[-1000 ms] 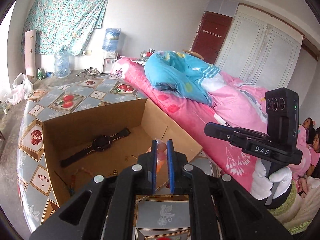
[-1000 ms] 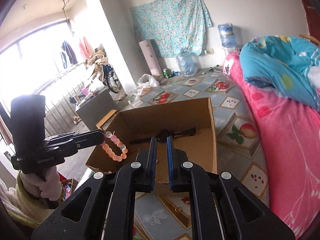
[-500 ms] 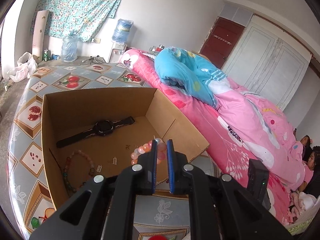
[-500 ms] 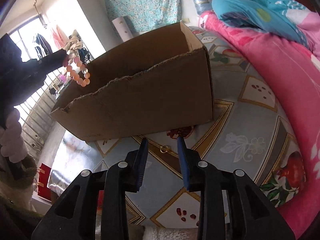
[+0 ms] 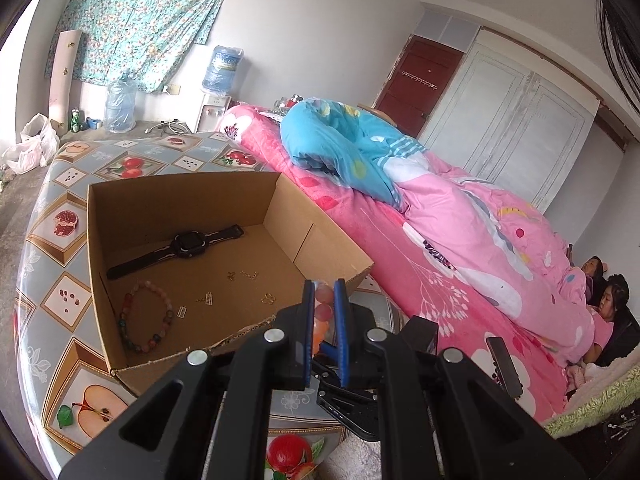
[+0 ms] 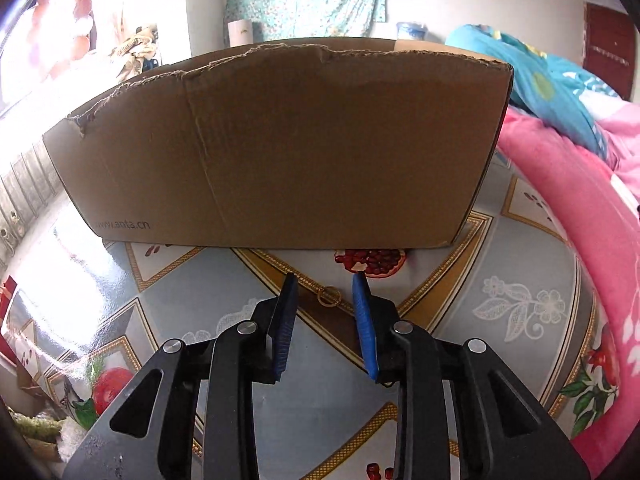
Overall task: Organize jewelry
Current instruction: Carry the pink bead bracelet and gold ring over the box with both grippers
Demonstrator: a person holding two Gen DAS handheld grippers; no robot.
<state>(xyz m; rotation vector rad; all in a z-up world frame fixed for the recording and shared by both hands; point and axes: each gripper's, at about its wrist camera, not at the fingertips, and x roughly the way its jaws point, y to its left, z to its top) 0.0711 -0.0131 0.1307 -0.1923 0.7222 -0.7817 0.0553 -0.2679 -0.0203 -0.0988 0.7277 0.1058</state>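
Bracelet of pale pink and orange round beads (image 5: 323, 312) pinched between blue pads of left gripper (image 5: 323, 296), above near-right corner of open brown cardboard box (image 5: 304, 236). Small gold ring (image 6: 329, 295) lies on fruit-print tablecloth (image 6: 500, 280) near box's front wall, between tips of right gripper (image 6: 326, 280), jaws spread, not touching ring. In box: black wristwatch (image 5: 178, 249) near back wall, multicolour bead bracelet (image 5: 145, 322) near left wall, small gold charms (image 5: 240, 276) mid-floor.
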